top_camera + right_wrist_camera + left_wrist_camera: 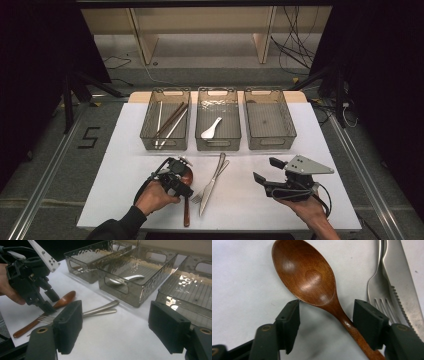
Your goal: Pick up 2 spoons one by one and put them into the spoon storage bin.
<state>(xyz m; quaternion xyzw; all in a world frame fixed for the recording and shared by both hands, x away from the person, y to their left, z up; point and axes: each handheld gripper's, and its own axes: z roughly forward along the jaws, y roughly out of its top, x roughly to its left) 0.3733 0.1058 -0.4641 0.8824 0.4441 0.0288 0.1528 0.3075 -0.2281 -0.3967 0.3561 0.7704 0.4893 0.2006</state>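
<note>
A brown wooden spoon (pixel 307 277) lies bowl-up on the white table (pixel 125 165), its handle (pixel 186 210) pointing toward the person. My left gripper (pixel 325 315) is low over it, jaws on either side of the spoon's neck. The right-hand pad (pixel 367 325) sits right beside the handle, while the left-hand pad (pixel 289 322) stands clear of it. In the high view the left gripper (pixel 181 180) covers the spoon's bowl. My right gripper (pixel 266 169) hovers at the table's right, open with nothing between its jaws, and its own view shows the left gripper (pixel 50 301) on the spoon (pixel 63 300).
A metal fork (pixel 197 196) and knife (pixel 210 187) lie just right of the spoon, the fork (pixel 378 290) close to my left gripper's pad. Three smoked plastic trays stand behind: the left one (pixel 165 143) holds chopsticks, the middle one (pixel 218 145) a pale spoon (pixel 211 129), the right one (pixel 270 142) beside it.
</note>
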